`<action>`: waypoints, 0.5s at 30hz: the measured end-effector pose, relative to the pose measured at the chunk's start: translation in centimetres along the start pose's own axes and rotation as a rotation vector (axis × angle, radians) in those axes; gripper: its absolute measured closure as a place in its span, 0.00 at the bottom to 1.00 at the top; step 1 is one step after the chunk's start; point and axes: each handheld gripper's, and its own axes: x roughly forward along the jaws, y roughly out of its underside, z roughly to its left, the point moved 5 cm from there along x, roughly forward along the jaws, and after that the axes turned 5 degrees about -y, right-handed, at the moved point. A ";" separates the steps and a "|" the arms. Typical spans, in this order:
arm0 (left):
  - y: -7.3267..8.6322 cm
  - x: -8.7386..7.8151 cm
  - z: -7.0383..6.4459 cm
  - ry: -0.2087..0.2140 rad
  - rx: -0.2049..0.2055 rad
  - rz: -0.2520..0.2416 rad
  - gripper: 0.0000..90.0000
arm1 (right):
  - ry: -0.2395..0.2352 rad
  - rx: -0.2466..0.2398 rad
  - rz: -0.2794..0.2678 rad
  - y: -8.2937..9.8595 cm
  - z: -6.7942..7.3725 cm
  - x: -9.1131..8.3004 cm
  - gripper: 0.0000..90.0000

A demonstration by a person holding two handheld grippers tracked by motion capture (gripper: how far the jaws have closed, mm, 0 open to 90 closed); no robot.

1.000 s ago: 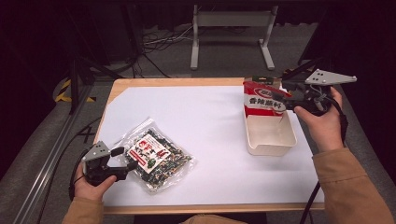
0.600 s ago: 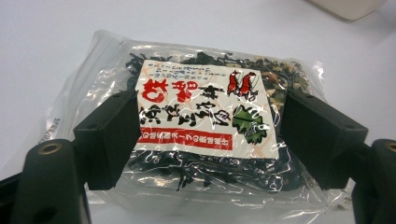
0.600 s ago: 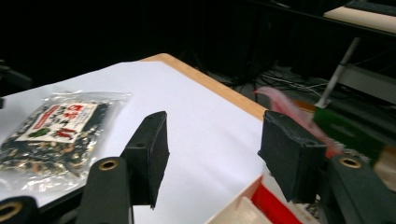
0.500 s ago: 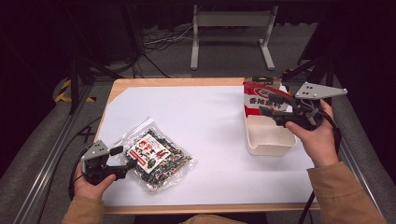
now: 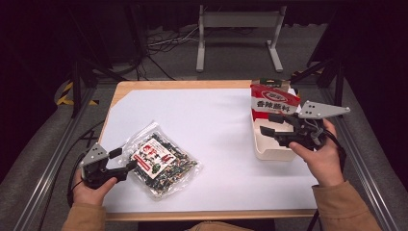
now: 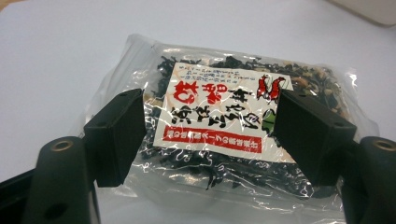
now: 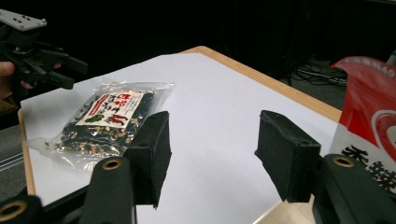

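our left claw (image 5: 120, 161) sits at the near left of the surface (image 5: 211, 120), jaws spread wide and holding nothing — in the left gripper view the clear seaweed packet (image 6: 219, 126) lies flat between and just beyond the two pads, its white and red label facing up. from above, the seaweed packet (image 5: 161, 161) rests on the white surface just beside that claw, near the front edge. we cannot tell whether the pads touch the plastic. well apart, on the right side, our right claw (image 5: 269, 130) hangs with jaws wide and nothing between them, over the cream tray (image 5: 269, 151). a red and white snack bag (image 5: 274, 101) stands upright at the tray's far end — just beside the right claw.
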 end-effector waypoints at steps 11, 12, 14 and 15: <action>-0.2 -0.2 0.2 -0.003 0.008 -0.004 0.35 | -0.048 0.030 0.001 2.0 1.0 1.1 0.48; -0.2 -0.2 0.3 -0.007 0.000 -0.005 0.35 | -0.051 0.028 0.006 2.2 1.1 1.2 0.48; -0.3 -0.1 0.5 -0.027 -0.004 0.011 0.35 | -0.066 0.027 0.008 2.5 1.3 1.5 0.48; -0.3 -0.1 0.5 -0.027 -0.004 0.011 0.34 | -0.066 0.027 0.008 2.5 1.3 1.5 0.48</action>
